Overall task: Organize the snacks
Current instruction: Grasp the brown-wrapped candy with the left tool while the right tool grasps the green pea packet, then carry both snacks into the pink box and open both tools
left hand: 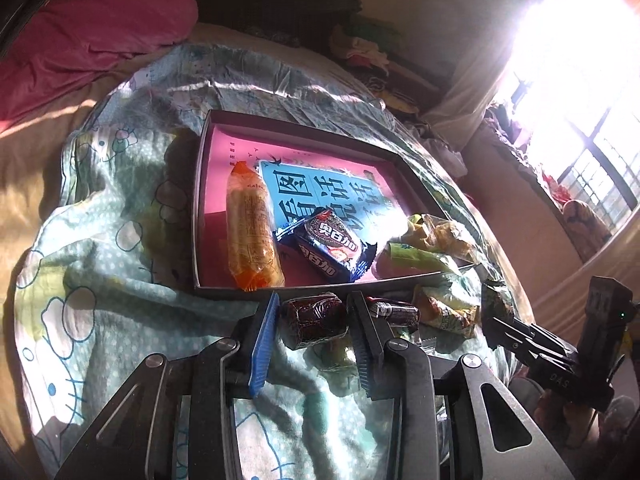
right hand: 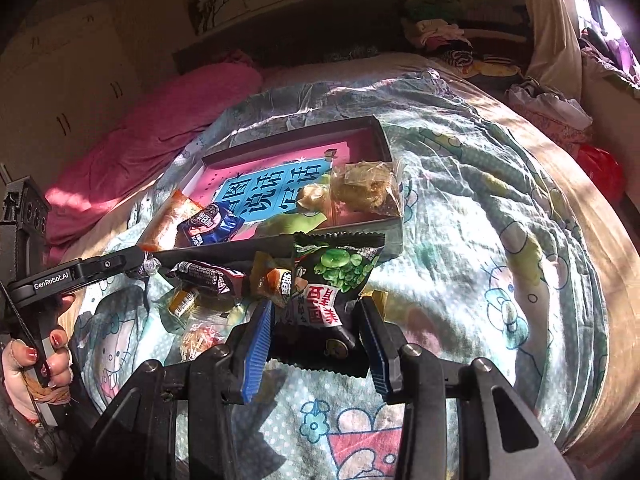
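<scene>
A: Both tongs are loaded. The left tongs [left hand: 314, 320] are clamped on a dark red wrapped snack [left hand: 314, 320], held just short of the near wall of the shallow box [left hand: 202, 200]. The right tongs [right hand: 316, 330] grip a black packet of green peas [right hand: 334, 280] by its lower end, and the box [right hand: 376, 128] lies ahead of them and a little left.

B: How should the drop go?

A: I'd carry each packet over the near wall before letting go, then set it on the bare pink floor ahead of the tongs, clear of the orange cracker sleeve [left hand: 252, 236] and the blue cookie packs [left hand: 326, 246] already inside. The pea bag hangs floppy, so lower it flat.

B: Any labels?

A: The left tool's arm reads "GenRobot.AI" [right hand: 52, 283]. The blue panel [left hand: 324, 196] in the box carries large Chinese characters; the cookie packs and pea bag have Chinese print too. More wrapped snacks [right hand: 204, 278] lie on the cartoon quilt [right hand: 480, 280] between the tongs.
</scene>
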Action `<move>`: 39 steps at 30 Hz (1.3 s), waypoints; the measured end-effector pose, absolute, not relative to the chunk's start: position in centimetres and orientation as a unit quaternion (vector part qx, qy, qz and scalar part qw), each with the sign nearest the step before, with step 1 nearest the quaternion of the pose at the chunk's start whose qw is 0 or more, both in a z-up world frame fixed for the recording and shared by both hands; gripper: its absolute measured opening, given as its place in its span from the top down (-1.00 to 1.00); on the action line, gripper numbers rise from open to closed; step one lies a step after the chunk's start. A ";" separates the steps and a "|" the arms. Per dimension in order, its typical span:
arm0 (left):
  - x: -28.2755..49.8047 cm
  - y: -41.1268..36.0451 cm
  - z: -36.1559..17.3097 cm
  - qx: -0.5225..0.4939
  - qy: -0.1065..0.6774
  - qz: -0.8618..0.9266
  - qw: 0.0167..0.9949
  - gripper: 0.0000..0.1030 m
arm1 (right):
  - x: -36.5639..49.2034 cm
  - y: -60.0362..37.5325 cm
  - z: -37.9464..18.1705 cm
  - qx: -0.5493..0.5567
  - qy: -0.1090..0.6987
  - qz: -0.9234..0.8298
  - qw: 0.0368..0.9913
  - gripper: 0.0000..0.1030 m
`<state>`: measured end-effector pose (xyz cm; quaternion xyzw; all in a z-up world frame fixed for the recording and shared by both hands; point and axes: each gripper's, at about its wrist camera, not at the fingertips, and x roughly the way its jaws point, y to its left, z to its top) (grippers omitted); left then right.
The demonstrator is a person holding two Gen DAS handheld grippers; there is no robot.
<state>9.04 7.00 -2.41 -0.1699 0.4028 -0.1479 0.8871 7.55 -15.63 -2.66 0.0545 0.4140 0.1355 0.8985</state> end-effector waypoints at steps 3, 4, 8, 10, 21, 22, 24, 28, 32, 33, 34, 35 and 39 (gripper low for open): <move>9.1 7.6 -2.0 -0.172 0.394 -0.140 0.892 0.30 | 7.6 -15.6 -2.3 0.051 0.409 0.134 0.901 0.16; 9.1 7.8 -1.9 -0.171 0.390 -0.136 0.894 0.30 | 7.7 -15.6 -2.2 0.050 0.407 0.133 0.903 0.16; 9.5 8.2 -1.5 -0.166 0.381 -0.127 0.901 0.30 | 7.9 -15.6 -1.9 0.047 0.401 0.132 0.905 0.16; 9.7 8.3 -1.4 -0.165 0.379 -0.125 0.902 0.30 | 8.1 -15.5 -1.8 0.044 0.399 0.131 0.907 0.16; 11.4 6.8 -1.1 -0.132 0.358 -0.125 0.916 0.30 | 10.1 -15.9 -0.4 0.053 0.375 0.120 0.918 0.26; 11.5 6.6 -1.3 -0.130 0.360 -0.126 0.915 0.30 | 10.4 -15.9 -0.2 0.054 0.374 0.120 0.918 0.27; 11.9 6.3 -1.7 -0.126 0.365 -0.127 0.914 0.30 | 11.1 -15.8 -0.1 0.054 0.371 0.116 0.920 0.27; 12.3 5.9 -2.2 -0.112 0.365 -0.124 0.916 0.30 | 12.4 -15.7 -0.6 0.056 0.381 0.115 0.916 0.28; 12.8 5.7 -2.6 -0.110 0.369 -0.125 0.914 0.30 | 11.5 -16.2 -1.5 0.058 0.395 0.122 0.909 0.27; 13.0 5.7 -2.7 -0.110 0.371 -0.126 0.913 0.30 | 11.3 -16.2 -1.9 0.057 0.402 0.126 0.905 0.27; 13.1 5.6 -2.8 -0.110 0.373 -0.127 0.913 0.30 | 11.2 -16.2 -2.2 0.057 0.410 0.128 0.901 0.27; 13.2 5.5 -2.8 -0.109 0.373 -0.128 0.913 0.30 | 11.2 -16.2 -2.6 0.058 0.417 0.130 0.897 0.27; 13.5 5.2 -3.2 -0.104 0.377 -0.128 0.911 0.30 | 11.8 -15.5 -3.7 0.045 0.433 0.130 0.891 0.27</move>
